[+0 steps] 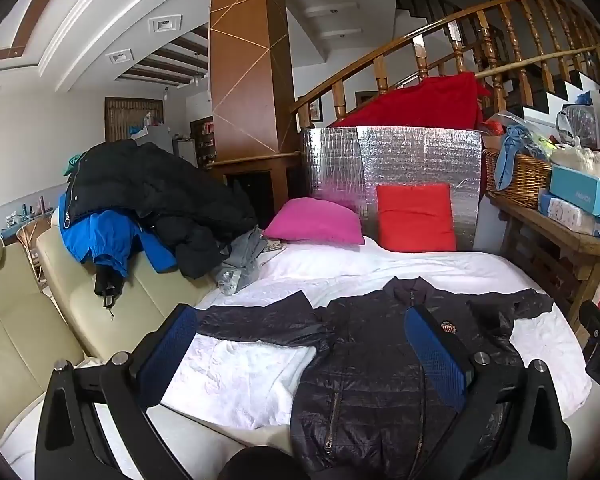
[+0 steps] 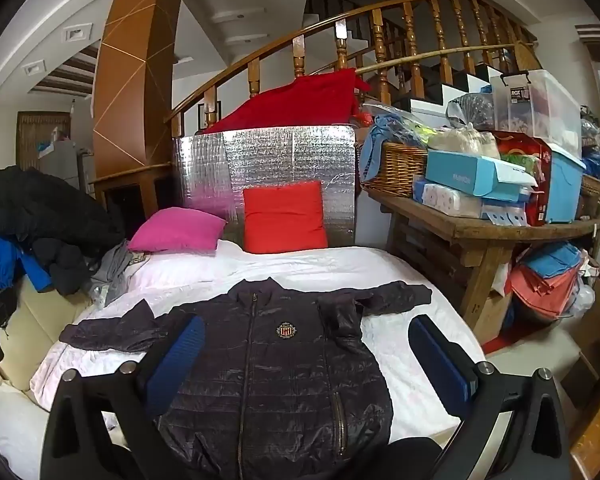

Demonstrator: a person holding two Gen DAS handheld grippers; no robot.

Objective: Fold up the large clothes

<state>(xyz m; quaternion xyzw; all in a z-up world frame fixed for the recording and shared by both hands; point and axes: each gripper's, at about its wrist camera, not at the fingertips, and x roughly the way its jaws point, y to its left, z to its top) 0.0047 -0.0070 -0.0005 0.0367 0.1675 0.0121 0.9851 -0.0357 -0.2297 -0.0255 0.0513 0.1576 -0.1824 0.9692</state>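
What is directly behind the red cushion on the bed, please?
A silver foil panel stands behind the red cushion; red fabric lies above. Whatever the panel covers is hidden.

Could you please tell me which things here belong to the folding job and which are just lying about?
For the job:
- dark jacket, spread on the white sheet
- clothes pile, probably next

Lying about:
- pink pillow
- red pillow
- basket
- boxes

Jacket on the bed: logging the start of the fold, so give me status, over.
Both grippers, left gripper and right gripper, open, holding nothing. Dark quilted jacket flat on white sheet, zipped, sleeves spread. Nothing on it.
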